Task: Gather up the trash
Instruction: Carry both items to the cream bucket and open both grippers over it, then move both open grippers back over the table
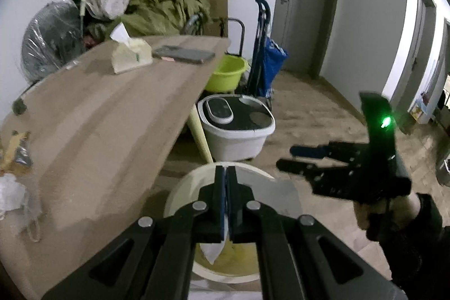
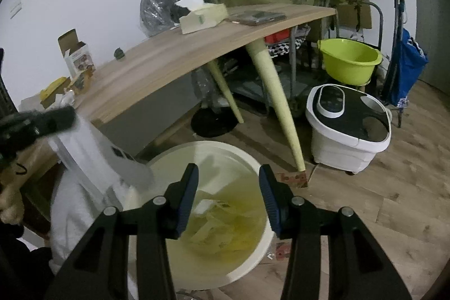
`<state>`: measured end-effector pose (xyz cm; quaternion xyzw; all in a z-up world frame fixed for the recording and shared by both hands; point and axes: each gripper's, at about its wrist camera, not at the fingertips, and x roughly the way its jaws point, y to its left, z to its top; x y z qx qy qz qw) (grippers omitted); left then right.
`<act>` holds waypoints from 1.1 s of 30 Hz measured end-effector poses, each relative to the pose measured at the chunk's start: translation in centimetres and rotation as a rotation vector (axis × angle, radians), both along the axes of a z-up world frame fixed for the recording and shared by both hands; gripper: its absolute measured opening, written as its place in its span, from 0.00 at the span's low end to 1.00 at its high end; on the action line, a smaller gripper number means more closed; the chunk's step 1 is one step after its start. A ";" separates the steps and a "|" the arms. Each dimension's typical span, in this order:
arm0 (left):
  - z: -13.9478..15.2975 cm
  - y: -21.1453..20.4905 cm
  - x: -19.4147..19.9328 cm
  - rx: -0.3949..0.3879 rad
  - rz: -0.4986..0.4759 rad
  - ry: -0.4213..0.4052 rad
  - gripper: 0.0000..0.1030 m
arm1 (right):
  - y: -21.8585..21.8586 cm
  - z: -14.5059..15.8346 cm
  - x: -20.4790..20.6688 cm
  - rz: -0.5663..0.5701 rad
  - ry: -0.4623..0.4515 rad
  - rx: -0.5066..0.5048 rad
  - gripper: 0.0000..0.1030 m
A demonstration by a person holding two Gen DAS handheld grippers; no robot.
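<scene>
A cream waste bin (image 2: 213, 146) with a yellow liner stands on the floor beside the table, with crumpled paper trash (image 2: 222, 218) inside it. My left gripper (image 1: 225, 169) is shut on a white paper sheet (image 1: 270, 191) that hangs over the bin (image 1: 180, 187). In the right wrist view the left gripper (image 2: 66, 114) comes in from the left, and its sheet (image 2: 92, 156) slants down to the bin's rim. My right gripper (image 2: 228, 170) is open above the bin's mouth with nothing between its fingers. It also shows at the right of the left wrist view, my right gripper (image 1: 285, 158).
The wooden table (image 1: 112, 108) carries a tissue box (image 1: 130, 55), a phone (image 1: 182, 54) and wrappers (image 1: 17, 153) near its left end. A white foot bath (image 2: 348, 131), a green basin (image 2: 348, 61) and a blue trolley (image 2: 405, 66) stand past the table leg (image 2: 278, 103).
</scene>
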<state>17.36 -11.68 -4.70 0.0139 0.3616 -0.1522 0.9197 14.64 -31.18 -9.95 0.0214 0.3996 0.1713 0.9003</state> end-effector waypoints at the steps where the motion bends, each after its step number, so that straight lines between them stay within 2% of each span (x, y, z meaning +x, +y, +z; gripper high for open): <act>1: -0.6 -0.3 0.5 0.005 -0.006 0.027 0.01 | -0.3 0.1 0.0 -0.008 -0.001 -0.001 0.41; 4: -2.0 -1.0 1.1 0.042 -0.018 0.090 0.01 | -0.7 0.2 0.0 -0.027 -0.003 -0.002 0.41; 6: -2.4 -1.2 1.2 0.050 -0.026 0.102 0.04 | -0.8 0.3 0.0 -0.033 -0.004 -0.006 0.41; 8: -2.5 -1.1 1.0 0.040 -0.034 0.108 0.15 | -0.7 0.4 0.0 -0.033 -0.004 -0.010 0.41; 10: -2.3 -0.7 0.7 0.018 -0.032 0.099 0.36 | -0.2 0.5 0.0 -0.028 -0.006 -0.016 0.41; 11: -2.2 -0.5 0.5 0.007 -0.030 0.095 0.38 | 0.0 0.6 0.0 -0.024 -0.007 -0.019 0.41; 21: -0.6 2.2 -1.1 -0.019 0.010 0.050 0.40 | 3.5 2.7 0.1 0.038 -0.042 -0.044 0.41; 33: 0.9 6.6 -3.2 -0.095 0.069 -0.002 0.41 | 8.4 5.0 -0.1 0.124 -0.072 -0.084 0.41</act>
